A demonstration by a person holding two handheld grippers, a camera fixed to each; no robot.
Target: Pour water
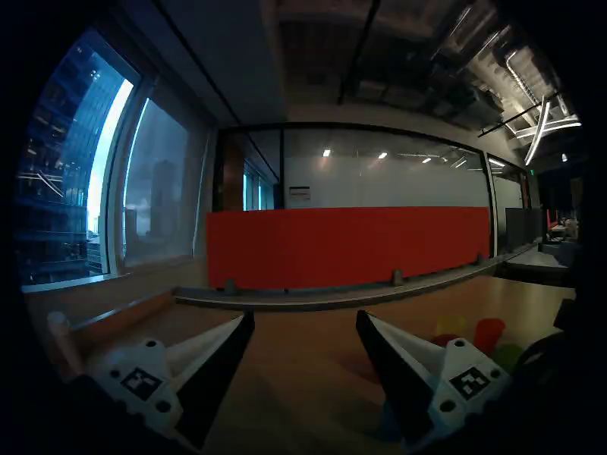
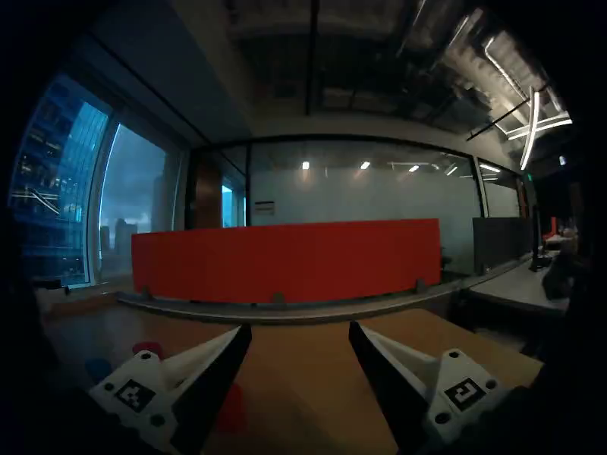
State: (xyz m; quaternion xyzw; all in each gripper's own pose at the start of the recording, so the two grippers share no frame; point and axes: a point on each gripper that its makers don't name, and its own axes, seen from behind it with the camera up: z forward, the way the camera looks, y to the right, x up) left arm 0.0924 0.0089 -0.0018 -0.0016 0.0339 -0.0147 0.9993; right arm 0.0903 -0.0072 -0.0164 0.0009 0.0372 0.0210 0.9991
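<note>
My left gripper (image 1: pixel 305 327) is open above the wooden table (image 1: pixel 303 356), nothing between its fingers. To its right, dimly lit, stand small coloured cups: a yellow one (image 1: pixel 451 324), a red one (image 1: pixel 488 332) and a green one (image 1: pixel 507 355). My right gripper (image 2: pixel 300 337) is also open and holds nothing, over the same table (image 2: pixel 303 364). Low on its left I see a red cup (image 2: pixel 146 349) and a blue one (image 2: pixel 97 368); another red shape (image 2: pixel 232 408) lies just beside the left finger. No water vessel can be made out in the dark.
A red partition screen (image 1: pixel 345 246) runs along the table's far edge on a grey rail (image 1: pixel 334 296). Large windows (image 1: pixel 83 189) are on the left. Further desks (image 2: pixel 523 284) stand at the right. The room is dim.
</note>
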